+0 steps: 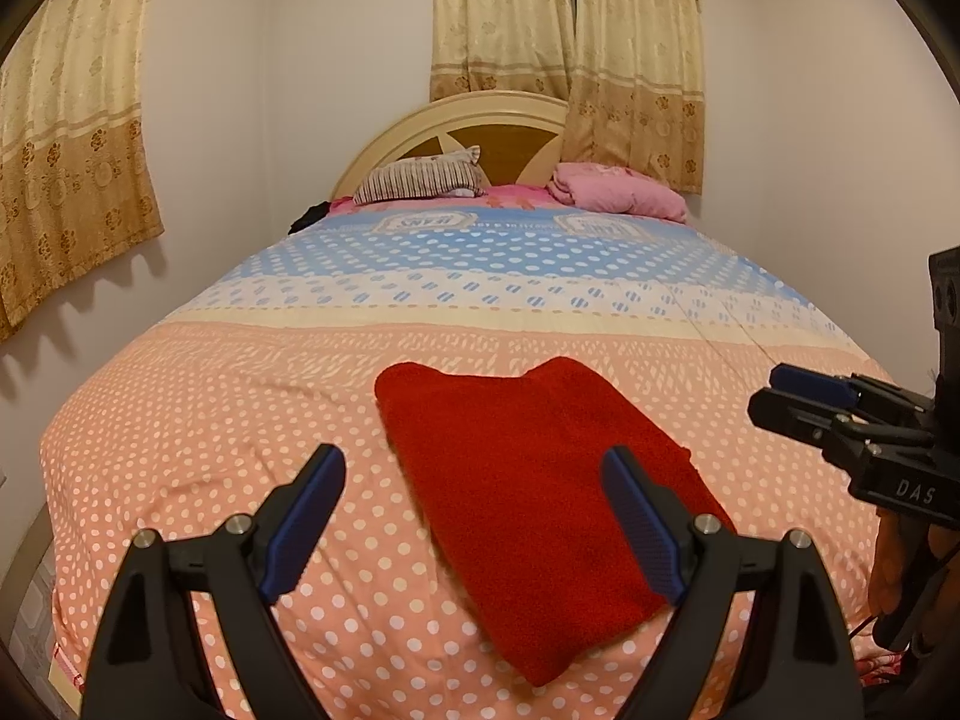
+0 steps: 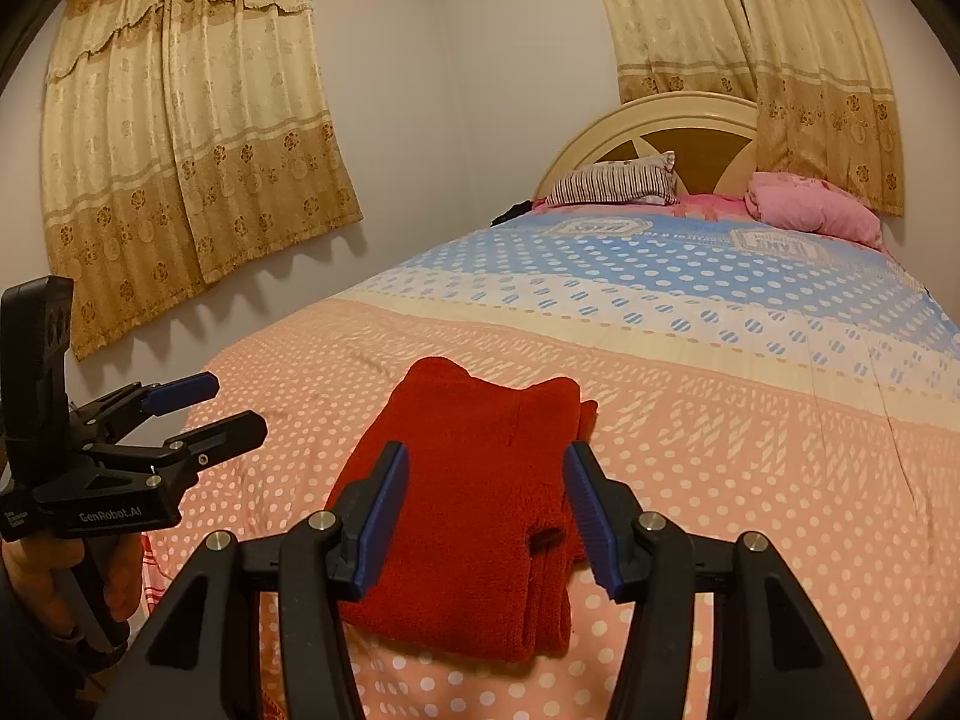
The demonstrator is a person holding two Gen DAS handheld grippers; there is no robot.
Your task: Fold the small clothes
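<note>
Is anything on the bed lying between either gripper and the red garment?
Nothing visible does. The folded red garment lies alone on the dotted bedspread, right ahead of the open left gripper and the open right gripper. The striped pillow and pink bedding sit far off at the headboard.

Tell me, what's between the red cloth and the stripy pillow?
Nothing. Only bare bedspread stretches from the red cloth to the stripy pillow, clearest in the left wrist view.
</note>
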